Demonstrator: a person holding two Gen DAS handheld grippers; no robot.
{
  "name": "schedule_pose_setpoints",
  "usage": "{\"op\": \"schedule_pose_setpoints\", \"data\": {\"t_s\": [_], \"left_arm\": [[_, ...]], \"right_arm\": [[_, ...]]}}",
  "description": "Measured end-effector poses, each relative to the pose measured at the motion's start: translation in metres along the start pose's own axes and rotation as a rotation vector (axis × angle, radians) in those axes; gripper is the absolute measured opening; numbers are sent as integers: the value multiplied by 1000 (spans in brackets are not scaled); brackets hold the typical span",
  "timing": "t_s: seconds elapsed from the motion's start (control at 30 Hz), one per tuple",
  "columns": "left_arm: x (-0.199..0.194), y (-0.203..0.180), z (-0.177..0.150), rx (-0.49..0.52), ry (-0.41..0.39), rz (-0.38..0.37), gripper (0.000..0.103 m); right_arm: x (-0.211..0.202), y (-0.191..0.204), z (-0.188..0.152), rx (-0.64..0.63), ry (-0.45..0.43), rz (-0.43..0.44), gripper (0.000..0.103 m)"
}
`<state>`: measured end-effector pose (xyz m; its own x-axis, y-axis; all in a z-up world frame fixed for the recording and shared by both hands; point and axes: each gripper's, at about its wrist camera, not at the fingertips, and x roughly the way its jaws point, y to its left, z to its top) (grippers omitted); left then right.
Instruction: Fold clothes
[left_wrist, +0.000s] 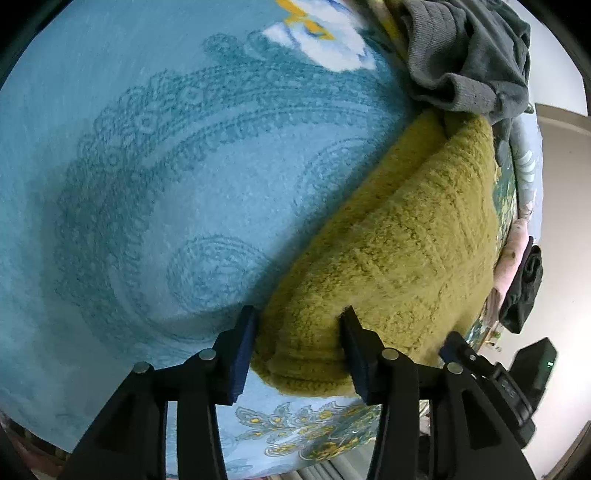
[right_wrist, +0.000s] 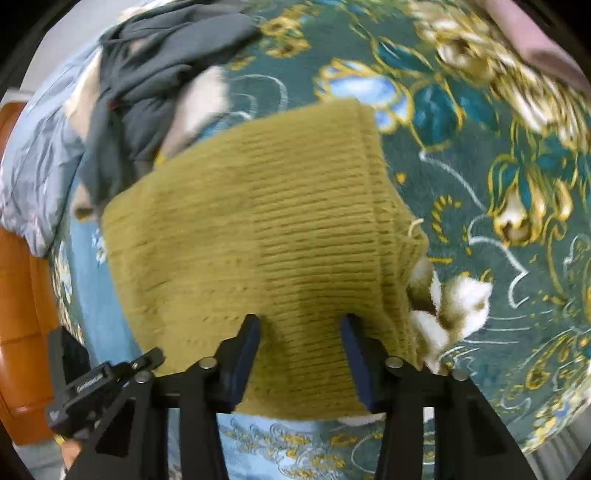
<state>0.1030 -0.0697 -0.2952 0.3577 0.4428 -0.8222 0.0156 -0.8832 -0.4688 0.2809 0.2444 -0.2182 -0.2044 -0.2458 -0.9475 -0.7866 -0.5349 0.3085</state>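
An olive-green knitted sweater (left_wrist: 399, 240) lies folded on a blue patterned bedspread (left_wrist: 147, 166). My left gripper (left_wrist: 299, 317) is open, its fingers standing either side of the sweater's near corner, touching the fabric without pinching it. In the right wrist view the same sweater (right_wrist: 258, 229) lies flat, with white pom-poms (right_wrist: 454, 302) at its right edge. My right gripper (right_wrist: 299, 321) is open, its fingers resting over the sweater's near edge. The other gripper shows at the lower left of the right wrist view (right_wrist: 103, 384) and the lower right of the left wrist view (left_wrist: 491, 373).
A dark grey hoodie (left_wrist: 469, 51) is heaped beyond the sweater; it also shows in the right wrist view (right_wrist: 147, 74). A grey-blue quilt (right_wrist: 40, 155) lies at the left. A wooden bed frame (right_wrist: 18, 295) borders the bed. The bedspread turns dark green with gold flowers (right_wrist: 498, 166) to the right.
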Motion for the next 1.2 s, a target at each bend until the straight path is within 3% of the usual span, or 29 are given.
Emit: {"op": "schedule_pose_setpoints", "data": {"t_s": [0.1, 0.23, 0.33, 0.5, 0.63, 0.8, 0.97, 1.07, 1.2], "left_arm": [[-4, -2, 0, 30, 6, -27, 48], [-18, -9, 5, 149, -6, -116, 48], [-22, -10, 20, 205, -20, -162, 61], [4, -25, 48, 285, 32, -162, 68], [11, -33, 49, 366, 67, -162, 71], [13, -35, 46, 359, 96, -222, 63], [28, -39, 47, 351, 126, -233, 60], [29, -28, 50, 278, 126, -266, 47], [29, -25, 44, 229, 104, -252, 47]], "right_arm": [[3, 5, 2, -25, 18, -5, 48], [0, 12, 2, -58, 51, -3, 48], [-12, 15, 0, -54, 40, -2, 49], [-28, 12, -8, -36, 17, -34, 49], [-31, -5, -8, -9, 23, -58, 49], [-36, -13, -9, 35, 3, -42, 49], [-43, -29, 0, 56, -10, -16, 49], [-48, -38, 8, 59, -15, 20, 49], [-47, -59, 8, 72, -10, 77, 52]]}}
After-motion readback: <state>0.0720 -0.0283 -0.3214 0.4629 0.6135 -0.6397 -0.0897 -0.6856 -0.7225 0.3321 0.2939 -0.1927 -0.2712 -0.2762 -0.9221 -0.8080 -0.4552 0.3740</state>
